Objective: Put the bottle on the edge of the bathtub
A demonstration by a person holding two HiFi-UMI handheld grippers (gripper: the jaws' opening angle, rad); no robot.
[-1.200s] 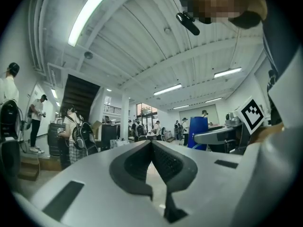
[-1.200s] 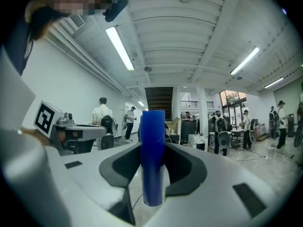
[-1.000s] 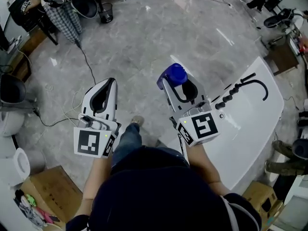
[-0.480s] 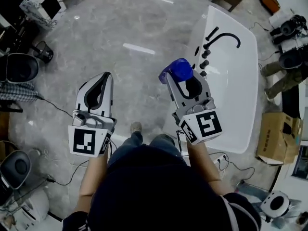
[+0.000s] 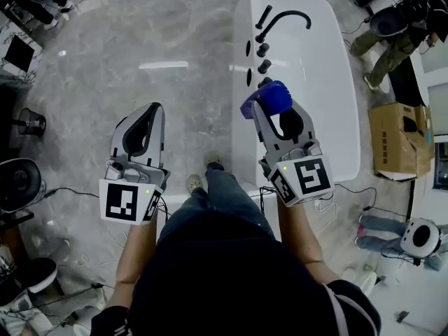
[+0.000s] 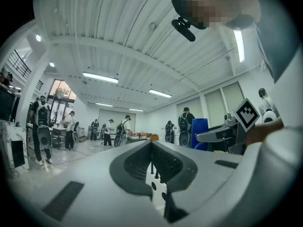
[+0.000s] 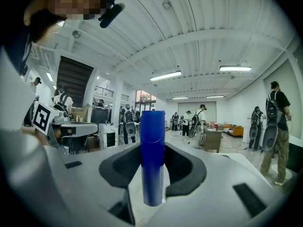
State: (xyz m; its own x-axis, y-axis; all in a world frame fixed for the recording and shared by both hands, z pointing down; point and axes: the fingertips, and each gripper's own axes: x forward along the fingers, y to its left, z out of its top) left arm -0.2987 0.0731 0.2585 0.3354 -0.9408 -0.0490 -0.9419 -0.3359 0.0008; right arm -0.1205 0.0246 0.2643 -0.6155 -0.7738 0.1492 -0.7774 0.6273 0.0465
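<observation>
my right gripper (image 5: 274, 112) grips the bottle (image 5: 267, 98) upright, over the bathtub (image 5: 241, 61) near its rim. my left gripper (image 5: 154, 110), closed and empty, is farther from the bathtub.

Floor (image 5: 140, 47): grey polished stone, glossy.
Bathtub (image 5: 329, 82): white, standing on the floor.
Cardboard box (image 5: 388, 138): just right of the bathtub.
Cables (image 5: 329, 203): at the bathtub's near end.
Bin (image 5: 29, 123): well left of the bathtub.

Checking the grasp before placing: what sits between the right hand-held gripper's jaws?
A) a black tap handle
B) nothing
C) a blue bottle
C: the blue bottle stands upright, clamped between the jaws of the right hand-held gripper.
</observation>
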